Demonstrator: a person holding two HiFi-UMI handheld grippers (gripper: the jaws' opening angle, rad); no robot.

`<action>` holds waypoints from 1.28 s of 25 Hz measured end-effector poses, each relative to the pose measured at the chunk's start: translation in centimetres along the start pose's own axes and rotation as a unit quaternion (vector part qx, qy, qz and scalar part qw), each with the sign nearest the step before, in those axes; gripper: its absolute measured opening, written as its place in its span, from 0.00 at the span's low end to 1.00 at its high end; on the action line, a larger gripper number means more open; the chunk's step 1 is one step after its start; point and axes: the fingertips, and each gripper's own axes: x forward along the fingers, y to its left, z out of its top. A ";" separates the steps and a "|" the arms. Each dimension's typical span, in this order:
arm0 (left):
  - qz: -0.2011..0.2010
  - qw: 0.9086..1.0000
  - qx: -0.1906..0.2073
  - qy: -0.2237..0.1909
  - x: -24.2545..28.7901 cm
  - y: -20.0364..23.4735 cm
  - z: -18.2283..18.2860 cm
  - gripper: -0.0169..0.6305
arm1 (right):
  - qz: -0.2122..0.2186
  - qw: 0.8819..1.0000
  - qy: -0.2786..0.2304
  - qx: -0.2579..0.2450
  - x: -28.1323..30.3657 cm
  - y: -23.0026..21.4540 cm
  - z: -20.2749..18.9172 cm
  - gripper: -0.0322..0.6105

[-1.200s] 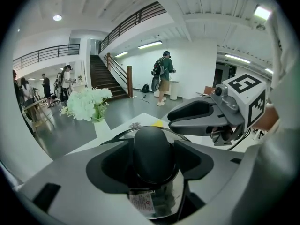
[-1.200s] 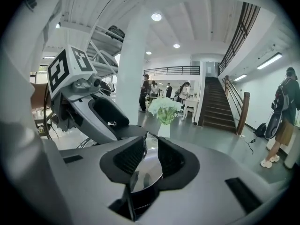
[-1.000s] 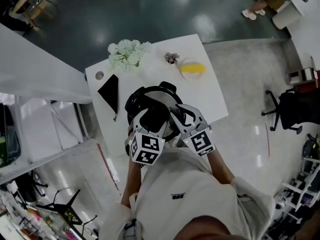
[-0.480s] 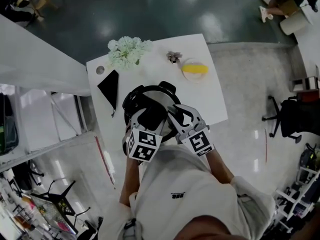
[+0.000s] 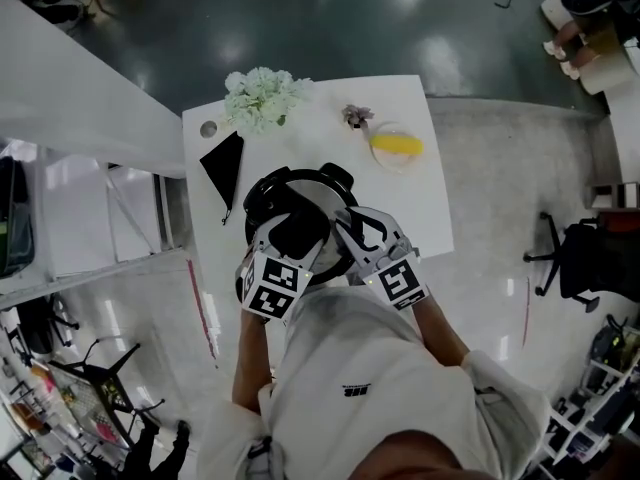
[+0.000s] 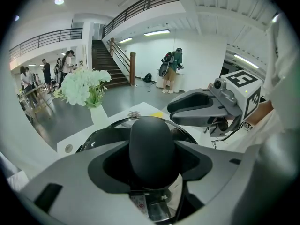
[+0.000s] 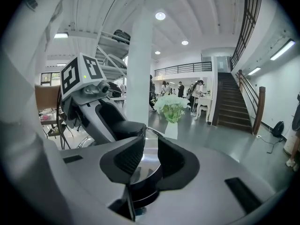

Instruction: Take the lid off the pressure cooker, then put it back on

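centre frame on a white square table (image 5: pixel 410 203), the black-rimmed steel pressure cooker (image 5: pixel 262 190) sits with its shiny round lid (image 5: pixel 322 190) on. the left gripper (image 5: pixel 292 232) has just been closing its jaws, now snug against the lid's black domed knob (image 6: pixel 152 151). the right gripper (image 5: pixel 356 234) holds its jaws slightly apart over the lid's near edge.
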 end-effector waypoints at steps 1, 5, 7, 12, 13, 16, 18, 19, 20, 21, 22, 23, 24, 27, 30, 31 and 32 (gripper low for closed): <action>-0.001 1.000 0.000 0.000 0.0 0.0 0.0 0.48 | 0.001 1.000 0.000 -0.001 0.0 0.0 0.0 0.21; -0.006 1.000 0.003 0.002 -0.1 0.0 0.0 0.48 | 0.000 1.000 0.001 -0.003 0.0 -0.1 0.1 0.21; -0.008 1.000 0.005 0.002 -0.1 0.0 0.0 0.48 | -0.001 1.000 -0.002 -0.009 0.2 0.0 0.1 0.21; -0.011 1.000 0.007 0.002 -0.2 0.1 0.0 0.48 | -0.009 1.000 0.003 0.000 0.4 0.4 0.3 0.21; -0.012 1.000 0.008 0.002 -0.2 0.1 0.0 0.48 | -0.010 1.000 0.003 0.001 0.4 0.5 0.3 0.21; -0.017 1.000 0.013 -0.001 -0.3 0.1 0.0 0.48 | -0.016 1.000 0.004 0.001 0.6 0.7 0.3 0.21; -0.021 1.000 0.016 0.000 -0.3 0.2 -0.1 0.48 | -0.019 1.000 0.001 -0.003 0.7 0.7 0.3 0.21; -0.024 1.000 0.018 0.001 -0.3 0.2 -0.1 0.48 | -0.021 1.000 -0.003 -0.006 0.7 0.7 0.3 0.21; -0.026 0.999 0.021 0.001 -0.4 0.2 -0.2 0.48 | -0.024 1.000 -0.005 -0.008 0.8 0.8 0.3 0.21; -0.028 0.999 0.023 0.002 -0.5 0.2 -0.2 0.48 | -0.026 1.000 -0.006 -0.008 0.8 0.8 0.3 0.21; -0.032 0.999 0.027 0.002 -0.5 0.3 -0.3 0.48 | -0.029 1.000 -0.007 -0.008 0.8 0.9 0.4 0.21; -0.035 0.999 0.031 0.002 -0.6 0.3 -0.3 0.48 | -0.031 0.999 -0.008 -0.009 0.9 0.9 0.4 0.20; -0.039 0.999 0.036 0.001 -0.6 0.3 -0.4 0.48 | -0.032 0.999 -0.009 -0.011 1.0 0.9 0.3 0.21; -0.053 0.997 0.054 0.003 -0.6 0.3 -0.4 0.48 | -0.041 0.999 -0.004 0.002 0.9 1.0 0.4 0.20; -0.068 0.995 0.070 0.006 -0.5 0.2 -0.4 0.47 | -0.050 0.999 0.005 0.015 0.8 1.0 0.4 0.20; -0.072 0.995 0.075 0.006 -0.5 0.2 -0.5 0.47 | -0.053 0.998 0.006 0.015 0.8 1.0 0.3 0.20; -0.076 0.994 0.079 0.006 -0.5 0.2 -0.5 0.47 | -0.055 0.998 0.005 0.013 0.7 0.9 0.2 0.20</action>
